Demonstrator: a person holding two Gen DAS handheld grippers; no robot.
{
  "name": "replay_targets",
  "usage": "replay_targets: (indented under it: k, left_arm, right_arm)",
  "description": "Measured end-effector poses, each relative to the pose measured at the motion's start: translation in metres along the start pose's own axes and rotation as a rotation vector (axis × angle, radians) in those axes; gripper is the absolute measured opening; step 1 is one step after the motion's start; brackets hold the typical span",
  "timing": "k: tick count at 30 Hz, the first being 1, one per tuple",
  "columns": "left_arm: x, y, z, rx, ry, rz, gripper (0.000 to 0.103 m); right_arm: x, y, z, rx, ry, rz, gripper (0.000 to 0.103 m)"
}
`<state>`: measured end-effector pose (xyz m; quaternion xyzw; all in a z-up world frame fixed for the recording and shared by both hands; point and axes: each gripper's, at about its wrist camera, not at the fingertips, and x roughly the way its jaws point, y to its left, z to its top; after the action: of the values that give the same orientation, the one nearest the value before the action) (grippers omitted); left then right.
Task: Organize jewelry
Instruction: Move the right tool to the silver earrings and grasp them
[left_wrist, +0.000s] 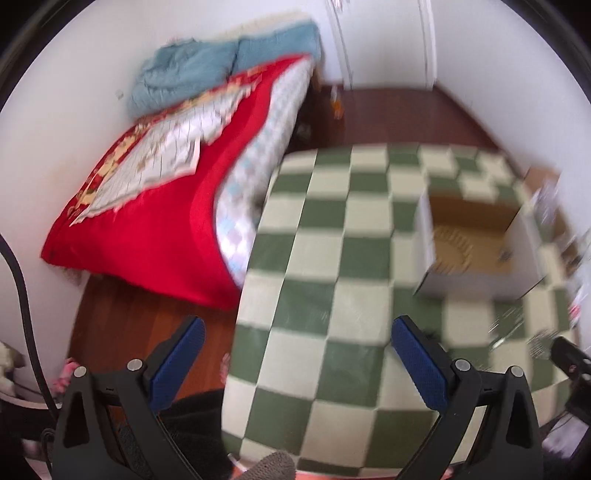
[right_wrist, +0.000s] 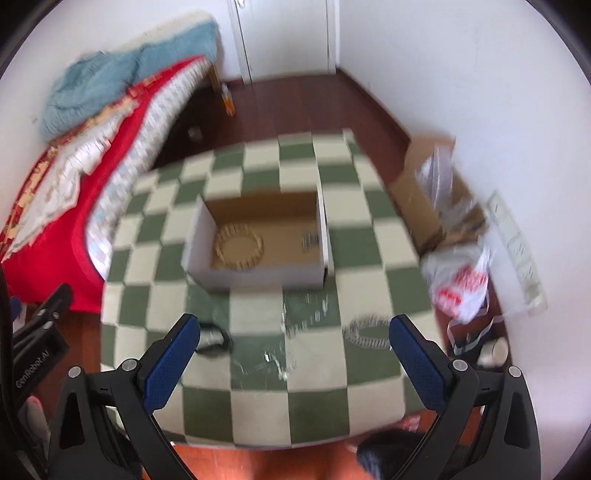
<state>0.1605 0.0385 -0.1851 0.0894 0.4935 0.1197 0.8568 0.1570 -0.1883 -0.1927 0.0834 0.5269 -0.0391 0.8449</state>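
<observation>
Red bedding (right_wrist: 85, 206) with a patterned panel covers the bed at the left of both views, a teal blanket (right_wrist: 92, 88) bunched at its head against the white wall. Beside the bed stands the table (right_wrist: 258, 413), draped in a green-and-cream checkered cloth. On it sits an open white cardboard box (right_wrist: 258, 273) with a brown inside; a pale beaded bracelet (right_wrist: 239, 247) lies as a ring on the box floor toward its left side, and a small blurred item (right_wrist: 310, 242) lies toward its right. In front of the box, loose on the cloth, are a dark ring-shaped piece (right_wrist: 216, 341), a scatter of silvery chain jewelry (right_wrist: 295, 325) too blurred to sort out, and a silver chain bracelet (right_wrist: 367, 332) just beside the right finger. The right hand-held gripper (right_wrist: 295, 365) hovers over these pieces with its blue-padded jaws spread wide, gripping nothing. The left hand-held gripper (left_wrist: 297, 365) hangs over the table's left edge, jaws likewise wide apart and empty. Right of the table, a brown carton (right_wrist: 417, 206) and a white plastic bag (right_wrist: 458, 284) with red print rest on the wooden floor.
</observation>
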Motion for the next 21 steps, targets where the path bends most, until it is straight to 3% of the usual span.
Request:
replay_targets:
  k: [3, 6, 13, 16, 17, 19, 21]
  left_arm:
    - [0.038, -0.007, -0.015, 0.033, 0.097, 0.051, 0.103]
    - [0.063, -0.010, -0.025, 0.045, 0.166, 0.067, 0.103]
    - [0.085, -0.013, -0.038, 0.034, 0.243, 0.050, 0.103]
    - [0.084, -0.015, -0.038, 0.043, 0.238, 0.049, 0.103]
    - [0.082, -0.016, -0.039, 0.044, 0.236, 0.045, 0.103]
    - [0.078, -0.020, -0.040, 0.057, 0.234, 0.037, 0.103]
    - [0.074, -0.025, -0.041, 0.062, 0.233, 0.021, 0.103]
  right_arm:
    - [0.045, -0.009, -0.018, 0.036, 0.118, -0.012, 0.101]
    - [0.083, -0.016, -0.035, 0.074, 0.201, -0.016, 0.089]
    - [0.134, -0.012, -0.058, 0.124, 0.278, 0.027, 0.083]
    - [0.150, 0.001, -0.067, 0.100, 0.305, 0.026, 0.067]
    - [0.148, 0.007, -0.069, 0.064, 0.272, -0.001, 0.056]
    - [0.146, 0.019, -0.074, -0.016, 0.235, -0.045, 0.019]
    - [0.143, 0.016, -0.079, -0.025, 0.216, -0.021, 0.014]
